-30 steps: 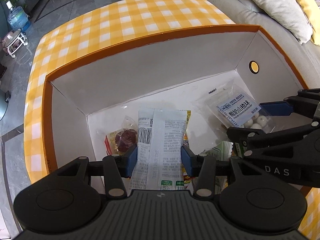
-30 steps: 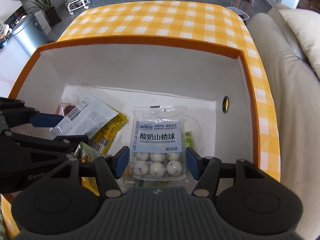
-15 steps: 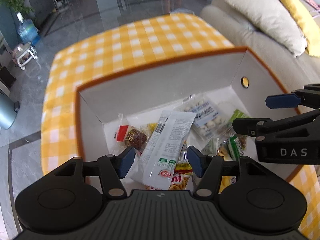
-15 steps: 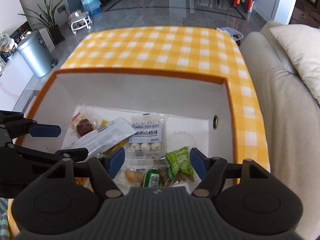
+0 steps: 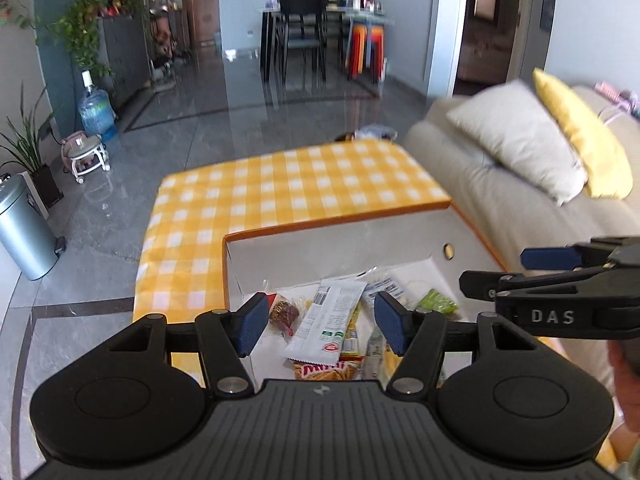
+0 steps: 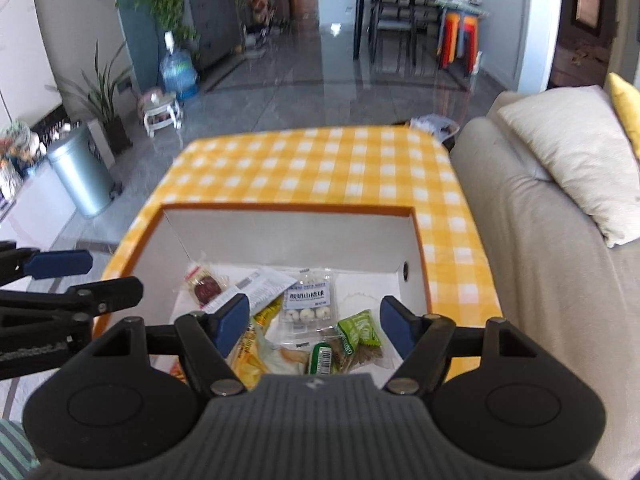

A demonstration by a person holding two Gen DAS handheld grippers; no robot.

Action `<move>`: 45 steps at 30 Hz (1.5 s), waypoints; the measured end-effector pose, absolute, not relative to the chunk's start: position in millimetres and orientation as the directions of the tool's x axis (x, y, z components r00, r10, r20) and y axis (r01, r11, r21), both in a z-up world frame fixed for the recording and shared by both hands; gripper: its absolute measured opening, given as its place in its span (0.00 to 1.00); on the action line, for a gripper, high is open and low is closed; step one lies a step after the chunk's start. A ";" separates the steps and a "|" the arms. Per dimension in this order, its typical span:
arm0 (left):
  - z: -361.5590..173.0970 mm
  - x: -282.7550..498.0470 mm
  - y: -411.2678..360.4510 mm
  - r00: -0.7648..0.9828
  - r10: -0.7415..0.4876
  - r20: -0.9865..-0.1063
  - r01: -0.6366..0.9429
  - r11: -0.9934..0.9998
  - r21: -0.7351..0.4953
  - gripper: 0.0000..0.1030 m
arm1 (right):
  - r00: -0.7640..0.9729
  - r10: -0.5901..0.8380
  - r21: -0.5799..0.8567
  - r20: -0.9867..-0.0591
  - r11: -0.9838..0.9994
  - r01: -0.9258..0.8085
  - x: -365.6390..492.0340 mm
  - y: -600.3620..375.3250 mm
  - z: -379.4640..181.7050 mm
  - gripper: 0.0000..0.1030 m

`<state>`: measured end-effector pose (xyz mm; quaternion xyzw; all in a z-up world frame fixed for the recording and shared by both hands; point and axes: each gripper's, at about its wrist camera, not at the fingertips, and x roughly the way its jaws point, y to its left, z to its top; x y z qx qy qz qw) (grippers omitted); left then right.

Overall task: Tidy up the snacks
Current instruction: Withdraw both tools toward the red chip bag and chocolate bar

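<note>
An orange-rimmed box (image 5: 344, 226) (image 6: 288, 210), white inside, stands on a yellow checked table and holds several snack packets. Among them are a long white packet (image 5: 328, 318) (image 6: 266, 282), a clear pack of white balls (image 6: 307, 300), a dark red sweet (image 5: 285, 314) and a green packet (image 6: 358, 334). My left gripper (image 5: 321, 326) hangs open above the box's near left part with nothing between its pads. Over the near right part my right gripper (image 6: 313, 326) is open too, and empty. Each gripper shows at the edge of the other's view.
A beige sofa (image 6: 532, 216) with pale and yellow cushions runs close along the table's right side. A metal bin (image 6: 82, 170), a small stool (image 6: 162, 114), a water bottle and plants stand on the dark floor to the left. Beyond are a dining table and chairs (image 5: 304, 40).
The left gripper let go of the white packet, and the right jaws widened off the ball pack. Both packets now lie in the box. Both grippers rose and pulled back out of it.
</note>
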<state>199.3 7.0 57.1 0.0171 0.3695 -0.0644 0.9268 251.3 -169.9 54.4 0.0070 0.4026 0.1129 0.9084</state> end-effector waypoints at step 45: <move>-45.0 80.3 1.3 0.621 -0.135 -0.773 0.055 0.990 -0.128 0.69 | 0.584 0.004 0.021 -0.812 1.000 0.023 73.5 -189.3 -48.2 0.69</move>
